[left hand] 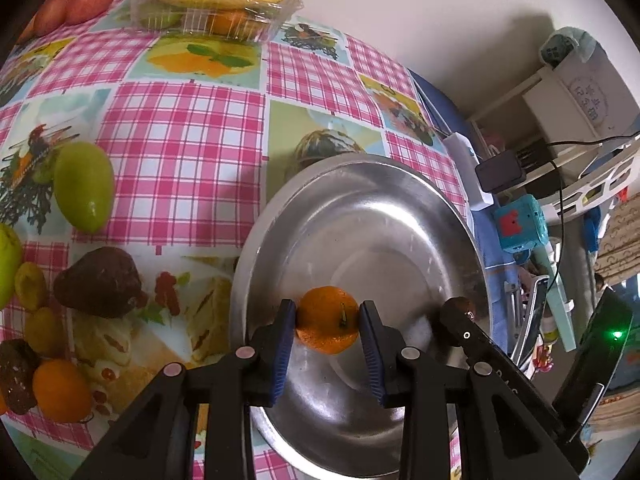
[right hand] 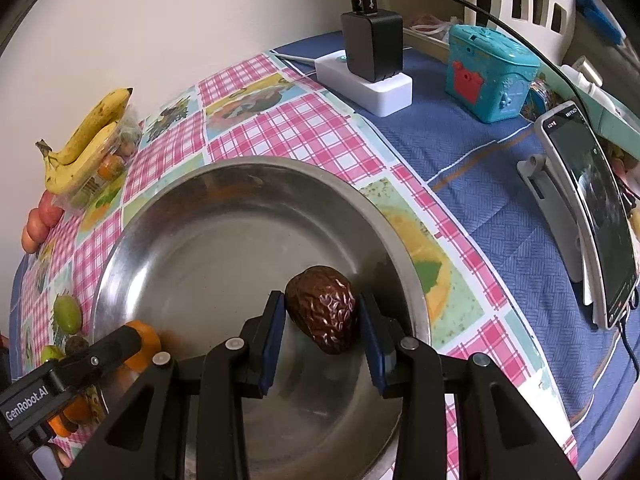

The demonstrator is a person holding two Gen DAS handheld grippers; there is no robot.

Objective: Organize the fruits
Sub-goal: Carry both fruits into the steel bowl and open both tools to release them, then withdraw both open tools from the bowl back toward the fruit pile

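Meanwhile left hand-held gripper (left hand: 327, 325) pinches orange (left hand: 328, 319), right hand-held gripper (right hand: 321, 318) pinches date (right hand: 322, 307) over bowl (right hand: 224, 216).

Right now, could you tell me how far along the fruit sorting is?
Nothing lies loose in the metal bowl yet. In hand: the left gripper holds an orange and the right gripper a brown wrinkled fruit, both over the bowl. Left: the green fruit and dark fruit on the tablecloth.

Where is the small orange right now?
In the left wrist view, the small orange sits clamped between the left gripper fingers, over the near part of the steel plate.
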